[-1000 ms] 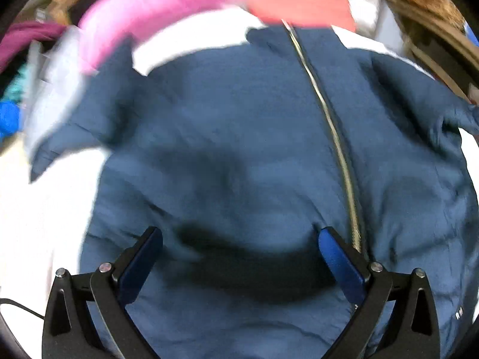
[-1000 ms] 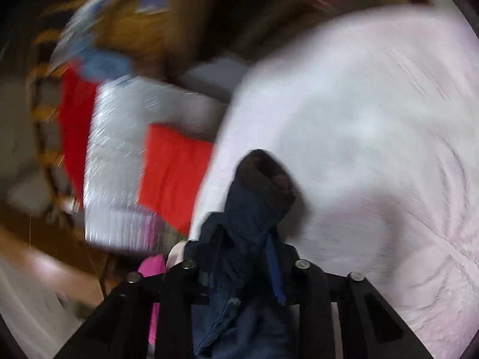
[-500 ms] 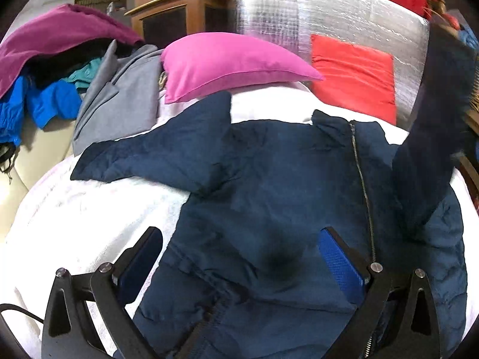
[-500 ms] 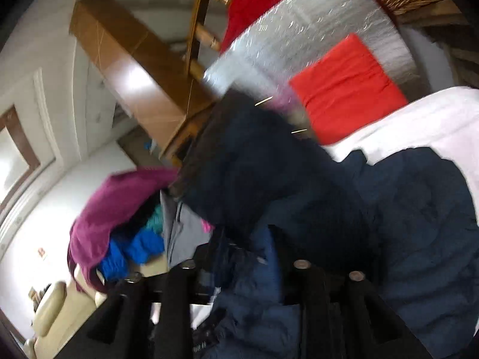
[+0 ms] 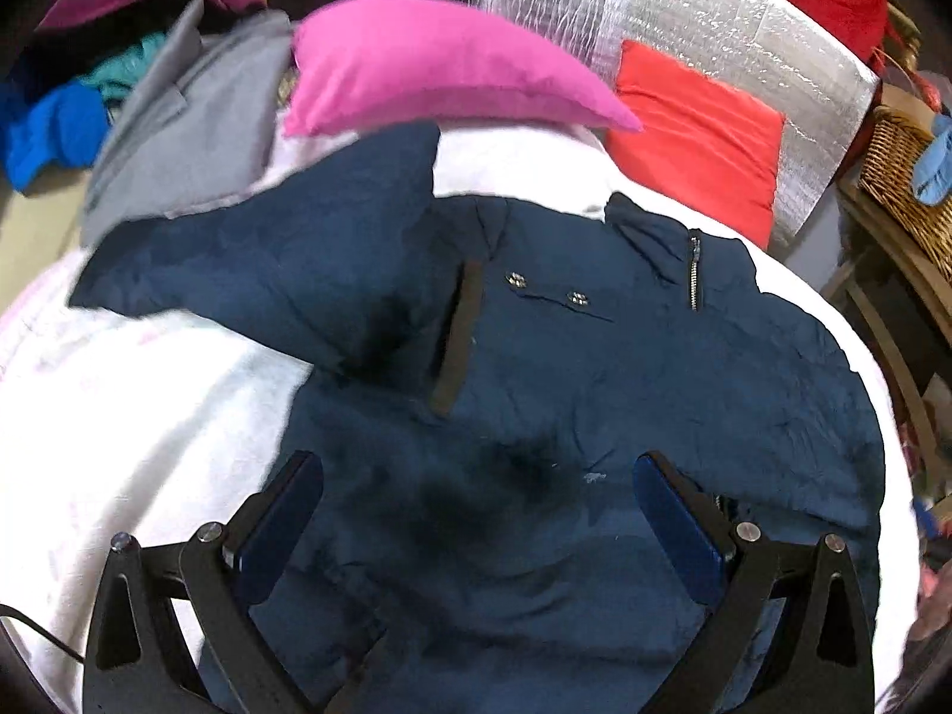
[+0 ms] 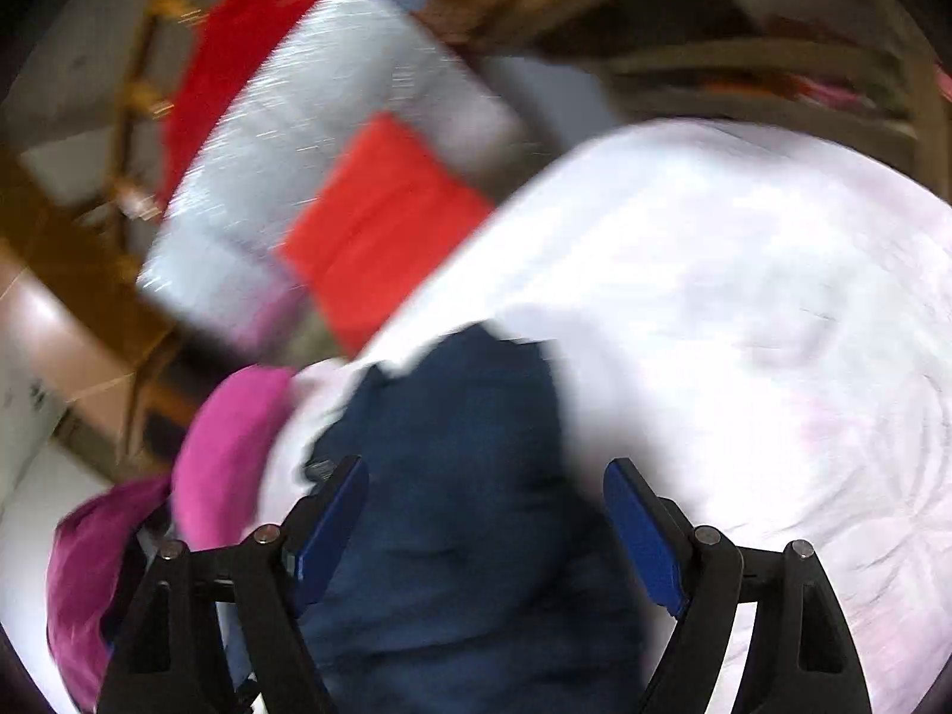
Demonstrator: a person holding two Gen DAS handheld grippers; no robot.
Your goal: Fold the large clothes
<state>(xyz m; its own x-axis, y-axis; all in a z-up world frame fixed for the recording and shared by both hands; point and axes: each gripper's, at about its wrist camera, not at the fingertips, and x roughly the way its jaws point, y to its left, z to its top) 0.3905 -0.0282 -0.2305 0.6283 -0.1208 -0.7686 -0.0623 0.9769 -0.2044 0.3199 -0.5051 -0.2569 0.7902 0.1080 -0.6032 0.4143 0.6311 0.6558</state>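
A navy blue jacket (image 5: 595, 392) lies spread on a white bedsheet (image 5: 137, 416). One sleeve is folded across its chest, its cuff with two snaps (image 5: 544, 291) near the zipper (image 5: 693, 273). The other sleeve (image 5: 256, 273) stretches out to the left. My left gripper (image 5: 476, 506) is open and empty, just above the jacket's lower body. My right gripper (image 6: 485, 506) is open and empty over the jacket's edge (image 6: 464, 476), in a blurred view.
A pink pillow (image 5: 428, 71), a grey garment (image 5: 190, 125) and a pile of purple and blue clothes (image 5: 71, 89) lie at the bed's far side. A red cushion (image 5: 696, 137) leans on a silver panel (image 5: 684, 30). A wicker basket (image 5: 904, 178) stands at right.
The right gripper carried the right sleeve up and over the jacket's chest, then let it go and opened. The left gripper stayed open over the jacket's lower body.
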